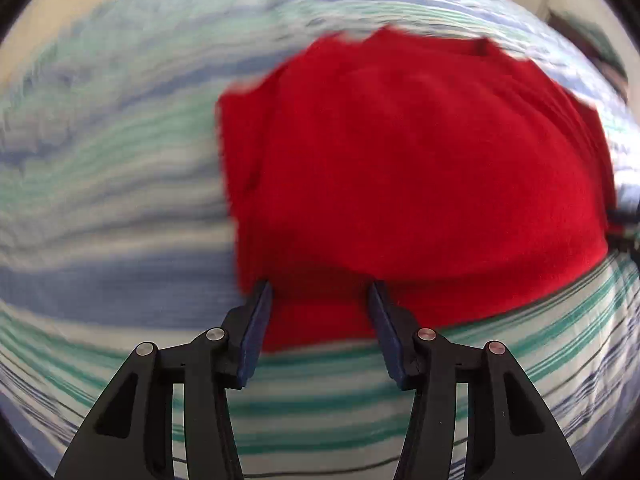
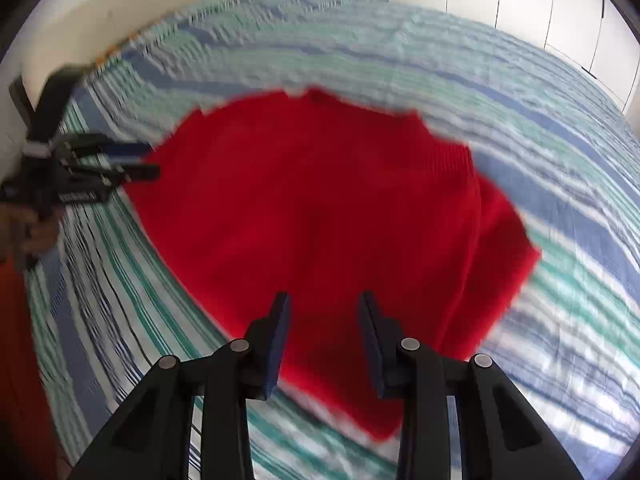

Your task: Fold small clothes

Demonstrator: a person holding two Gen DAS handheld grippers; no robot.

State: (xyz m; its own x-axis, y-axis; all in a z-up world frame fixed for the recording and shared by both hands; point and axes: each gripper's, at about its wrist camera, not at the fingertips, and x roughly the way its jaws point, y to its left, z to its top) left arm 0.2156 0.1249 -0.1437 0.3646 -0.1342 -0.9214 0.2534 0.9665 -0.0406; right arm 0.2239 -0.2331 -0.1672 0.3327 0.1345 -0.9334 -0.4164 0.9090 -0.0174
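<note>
A red knitted garment (image 1: 416, 168) lies spread on the striped bed cover, seen in both views (image 2: 320, 216). My left gripper (image 1: 320, 292) is open, its fingers straddling the garment's near edge with red cloth between them. It also shows in the right wrist view (image 2: 140, 160) at the garment's left corner. My right gripper (image 2: 324, 304) is open above the garment's near edge, cloth below the gap. Whether the pads touch the cloth I cannot tell; both views are motion-blurred.
The bed cover (image 2: 540, 128) has blue, green and white stripes and fills both views. A cream wall (image 2: 120, 12) runs at the back left. White wardrobe doors (image 2: 540, 4) stand at the back right. A hand (image 2: 36, 232) holds the left gripper.
</note>
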